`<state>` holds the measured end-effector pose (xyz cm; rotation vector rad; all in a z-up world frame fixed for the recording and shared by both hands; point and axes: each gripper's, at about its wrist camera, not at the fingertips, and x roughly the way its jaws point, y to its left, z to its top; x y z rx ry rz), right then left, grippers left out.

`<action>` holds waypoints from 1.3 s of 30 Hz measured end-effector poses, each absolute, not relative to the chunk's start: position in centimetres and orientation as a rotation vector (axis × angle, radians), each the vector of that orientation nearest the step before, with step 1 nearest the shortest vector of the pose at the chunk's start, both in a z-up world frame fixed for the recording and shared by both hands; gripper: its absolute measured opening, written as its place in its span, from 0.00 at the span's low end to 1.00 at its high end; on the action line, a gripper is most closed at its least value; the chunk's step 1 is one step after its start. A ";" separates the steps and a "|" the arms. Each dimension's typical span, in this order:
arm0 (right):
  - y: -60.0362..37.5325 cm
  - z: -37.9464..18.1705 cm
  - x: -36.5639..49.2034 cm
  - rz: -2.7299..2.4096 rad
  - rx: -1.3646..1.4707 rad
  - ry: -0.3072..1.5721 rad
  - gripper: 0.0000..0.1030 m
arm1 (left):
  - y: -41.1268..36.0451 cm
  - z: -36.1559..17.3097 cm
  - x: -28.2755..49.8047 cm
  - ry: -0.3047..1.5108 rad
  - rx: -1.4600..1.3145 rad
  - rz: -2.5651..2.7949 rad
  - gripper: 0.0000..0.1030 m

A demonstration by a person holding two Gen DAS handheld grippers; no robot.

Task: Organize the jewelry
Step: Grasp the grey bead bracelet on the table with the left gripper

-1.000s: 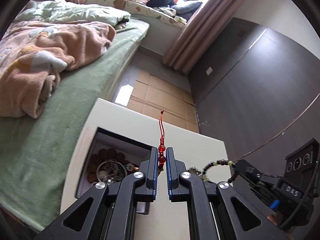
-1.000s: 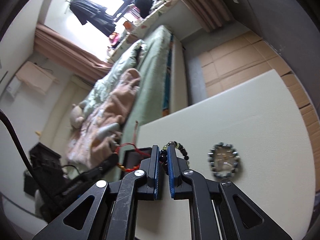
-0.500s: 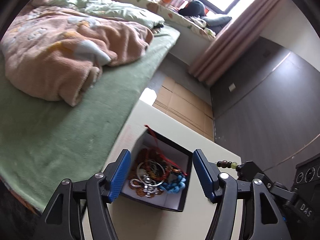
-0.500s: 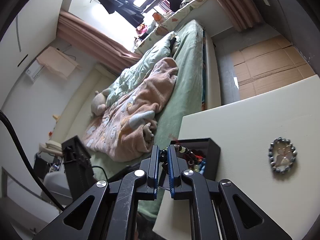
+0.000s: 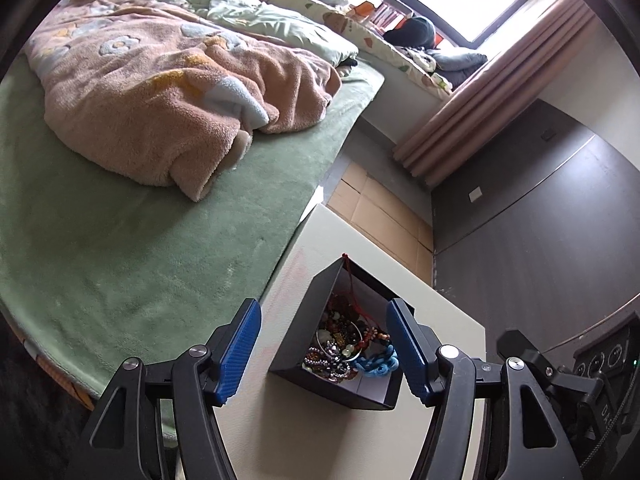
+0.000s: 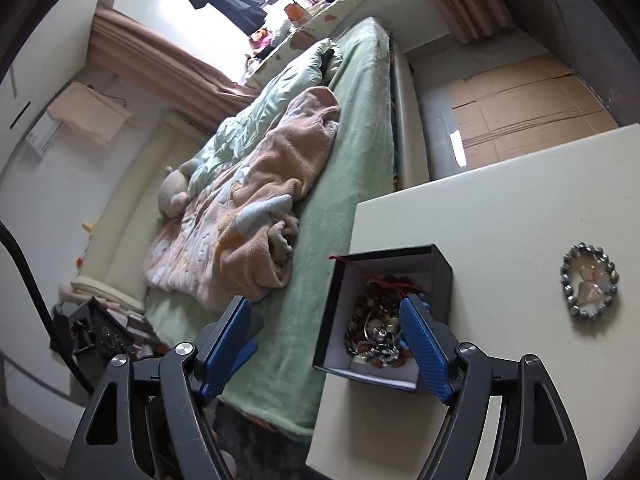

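Both grippers hovering above worktop [image 6: 500,208], fingers spread wide, gripping nothing. Left gripper [image 5: 324,350] pointing down at black jewelry box [image 5: 296,344]; box sitting between its fingers in view, near worktop's bed-side edge, packed with beads and chains, red cord [image 5: 352,284] trailing over far corner. Right gripper [image 6: 326,340] also facing box [image 6: 332,312]. Grey bead bracelet [image 6: 591,282] lying flat, apart from box, right of and ahead of right gripper, so right gripper likely nearer. Probable next pick: bracelet, ring lying flat, needing pinch across rim.
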<state>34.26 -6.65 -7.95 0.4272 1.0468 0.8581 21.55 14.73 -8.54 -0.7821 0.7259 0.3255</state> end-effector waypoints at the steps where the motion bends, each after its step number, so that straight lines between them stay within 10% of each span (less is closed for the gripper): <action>1: -7.2 -7.9 34.2 0.857 0.437 1.043 0.75 | 14.7 -8.5 21.6 0.728 -0.781 0.323 0.64; 9: -14.1 -7.5 33.1 0.726 0.474 1.012 0.93 | 11.3 -7.4 23.6 0.771 -0.690 0.211 0.64; 22: -23.7 -8.4 33.7 0.528 0.527 1.003 0.93 | 1.7 -7.0 29.5 0.907 -0.443 0.013 0.64; 31: -28.0 -10.4 35.7 0.418 0.581 1.034 0.92 | -3.0 -9.7 34.8 1.035 -0.306 -0.005 0.38; 39: -30.9 -9.6 36.5 0.341 0.558 1.004 0.92 | -4.6 -13.0 37.7 1.105 -0.256 0.005 0.35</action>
